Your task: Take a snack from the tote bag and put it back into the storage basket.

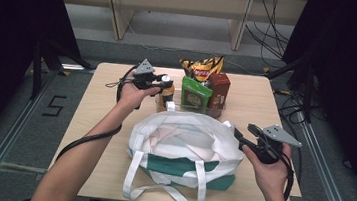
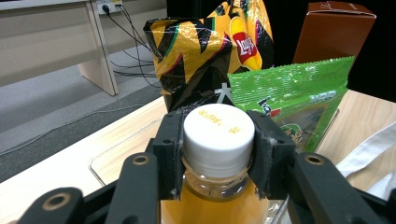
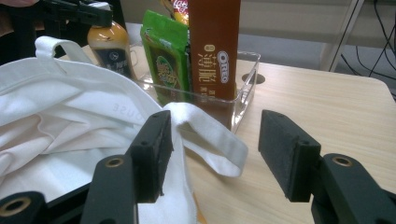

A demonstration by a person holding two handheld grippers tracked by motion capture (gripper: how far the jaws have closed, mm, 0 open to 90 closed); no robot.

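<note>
Pale wooden tabletop [image 1: 87, 136] carries everything, with grey floor and cables beyond its far edge. Toward the far edge, left of centre, the left tool [image 2: 218, 154] is clenched on the white screw cap of a clear plastic bottle of orange drink [image 1: 167, 93], its black pads pressing both sides of the cap while the bottle stands in a clear plastic tray [image 3: 245, 93]. Gripping by the smooth cap alone looks risky: a full bottle could slip out, or swing and knock its neighbours as it lifts. Just beside it stand a black-and-yellow crisp bag [image 2: 205, 51], a flat green snack pouch [image 2: 294, 88] and a tall brown biscuit box [image 3: 214, 46], all packed close, so a tilted lift could topple them. Near the front edge sits a white cloth tote bag with a green band [image 1: 181, 148], mouth open but slack; its rim could fold inward and catch the bottle's base. At the bag's right side, the right tool [image 3: 215, 154] is released, jaws apart, one pad against the cloth beside a white handle loop [image 3: 210, 135], so nothing holds the mouth wide yet.
</note>
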